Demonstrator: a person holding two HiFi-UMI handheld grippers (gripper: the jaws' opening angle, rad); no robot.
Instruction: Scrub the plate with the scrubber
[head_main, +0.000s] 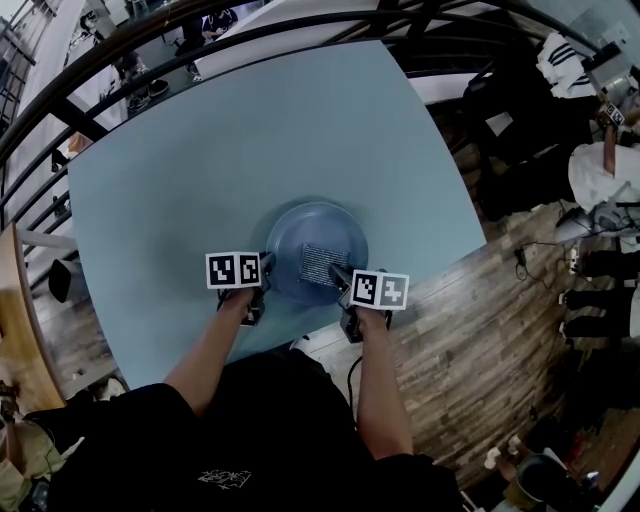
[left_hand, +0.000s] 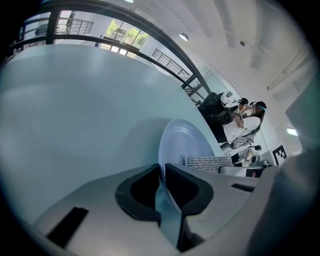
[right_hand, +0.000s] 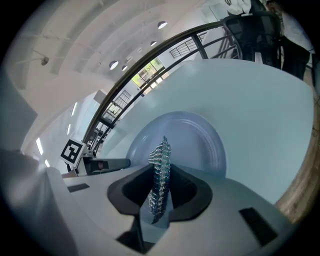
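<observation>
glossy smooth plate (head_main: 316, 237), glittery metallic mesh scrubber (head_main: 322, 264), matt table (head_main: 200, 170)

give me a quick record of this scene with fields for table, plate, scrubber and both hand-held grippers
table: pale blue, plate near its front edge
plate: round, blue-grey, on the table
scrubber: silvery mesh pad, over the plate's near half, seemingly touching it
left hand-held gripper: shut on the plate's left rim
right hand-held gripper: shut on the scrubber
</observation>
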